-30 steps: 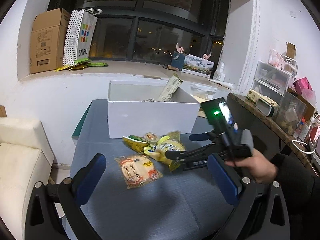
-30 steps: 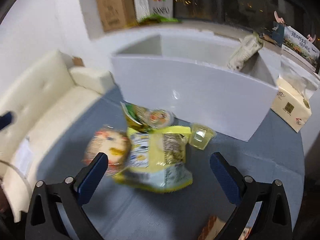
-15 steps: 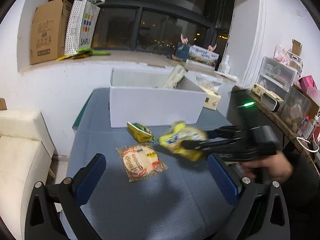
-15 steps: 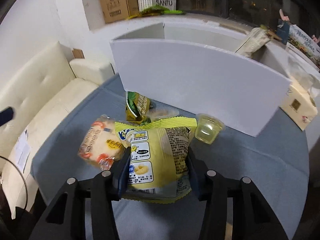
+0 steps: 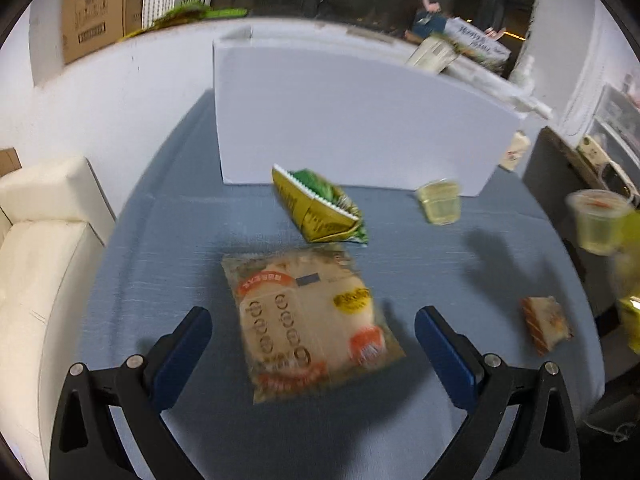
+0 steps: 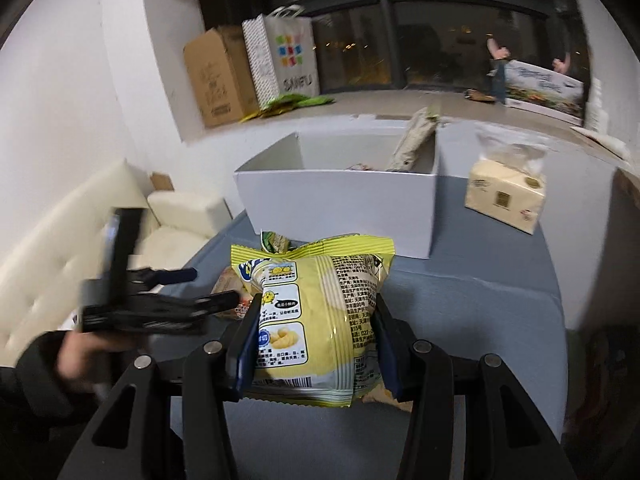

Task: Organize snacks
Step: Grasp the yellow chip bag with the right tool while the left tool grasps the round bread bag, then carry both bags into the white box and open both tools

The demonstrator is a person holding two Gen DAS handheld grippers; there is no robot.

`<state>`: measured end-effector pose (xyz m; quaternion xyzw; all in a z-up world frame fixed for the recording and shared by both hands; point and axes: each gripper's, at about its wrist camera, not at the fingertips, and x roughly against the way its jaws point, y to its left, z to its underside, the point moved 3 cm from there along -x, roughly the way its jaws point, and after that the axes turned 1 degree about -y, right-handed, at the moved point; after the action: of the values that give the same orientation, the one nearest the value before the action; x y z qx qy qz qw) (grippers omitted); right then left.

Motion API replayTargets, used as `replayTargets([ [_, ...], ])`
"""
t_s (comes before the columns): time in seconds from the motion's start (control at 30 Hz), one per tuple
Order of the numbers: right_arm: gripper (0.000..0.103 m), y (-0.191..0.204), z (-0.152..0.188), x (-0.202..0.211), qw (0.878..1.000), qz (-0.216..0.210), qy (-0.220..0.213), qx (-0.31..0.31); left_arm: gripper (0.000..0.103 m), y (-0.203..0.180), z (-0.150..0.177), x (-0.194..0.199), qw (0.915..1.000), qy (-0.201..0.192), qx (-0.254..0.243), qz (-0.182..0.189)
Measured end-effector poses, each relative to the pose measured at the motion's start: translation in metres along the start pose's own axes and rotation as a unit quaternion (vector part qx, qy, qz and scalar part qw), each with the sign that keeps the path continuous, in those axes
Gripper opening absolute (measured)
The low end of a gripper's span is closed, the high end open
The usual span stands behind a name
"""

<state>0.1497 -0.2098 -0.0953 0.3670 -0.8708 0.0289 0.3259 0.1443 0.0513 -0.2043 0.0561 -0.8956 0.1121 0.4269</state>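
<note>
The yellow snack bag (image 6: 316, 320) is clamped between the right gripper (image 6: 316, 344) pads, raised above the table (image 6: 480, 304) before the white box (image 6: 340, 200). The left gripper (image 5: 312, 340) is spread wide over the bread packet (image 5: 308, 320) mid-table, nothing gripped.

Shopping bag (image 6: 286, 58), on the window ledge beside the cardboard box: "SANFU", blurred but legible.
Clear bread packet (image 5: 310, 322), near edge of the table: a large "6" printed several times; other print too blurred.
Yellow snack bag (image 6: 316, 320): small printed characters, not legible.
</note>
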Motion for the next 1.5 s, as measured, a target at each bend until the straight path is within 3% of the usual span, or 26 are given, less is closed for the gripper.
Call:
replayTargets([
  [0.27, 0.053, -0.005, 0.008, 0.009, 1.0, -0.001, -0.012, -0.016, 0.1, -0.004, 0.004, -0.018, 0.9992, 0.007, -0.027, -0.029],
  [0.3, 0.053, -0.004, 0.008, 0.009, 1.0, -0.001, -0.013, -0.016, 0.085, -0.005, 0.004, -0.016, 0.9991, 0.0, -0.033, -0.028],
  [0.33, 0.053, -0.003, 0.007, 0.009, 1.0, -0.001, -0.013, -0.015, 0.078, -0.007, 0.003, -0.013, 0.9988, -0.007, -0.037, -0.031],
  [0.37, 0.053, -0.003, 0.007, 0.01, 1.0, -0.001, -0.013, -0.015, 0.078, -0.006, 0.004, -0.008, 0.9994, -0.013, -0.03, -0.011],
  [0.4, 0.053, -0.003, 0.008, 0.009, 1.0, -0.001, -0.014, -0.014, 0.078, -0.003, 0.006, 0.002, 0.9993, -0.031, -0.011, 0.021],
  [0.57, 0.053, -0.001, 0.009, 0.006, 1.0, -0.003, -0.011, -0.011, 0.078, -0.011, 0.01, 0.054, 0.9939, -0.096, -0.04, 0.037],
  [0.73, 0.053, -0.001, 0.004, 0.004, 1.0, -0.003, -0.021, -0.014, 0.078, -0.015, -0.009, 0.112, 0.9836, -0.16, -0.053, 0.064],
  [0.93, 0.053, -0.002, -0.042, -0.005, 0.999, -0.01, -0.049, -0.008, 0.078, -0.01, -0.083, 0.153, 0.9679, -0.226, -0.053, 0.096],
  [1.07, 0.053, -0.011, -0.1, -0.024, 0.997, -0.013, -0.078, -0.027, 0.078, -0.001, -0.153, 0.128, 0.9686, -0.207, -0.033, 0.134],
  [1.23, 0.053, -0.031, -0.166, -0.078, 0.996, 0.006, -0.07, -0.058, 0.078, -0.002, -0.215, 0.071, 0.9784, -0.17, -0.047, 0.108],
  [1.5, 0.054, -0.058, -0.206, -0.147, 0.995, 0.041, -0.024, -0.084, 0.079, 0.005, -0.234, 0.017, 0.9857, -0.123, -0.051, 0.104],
])
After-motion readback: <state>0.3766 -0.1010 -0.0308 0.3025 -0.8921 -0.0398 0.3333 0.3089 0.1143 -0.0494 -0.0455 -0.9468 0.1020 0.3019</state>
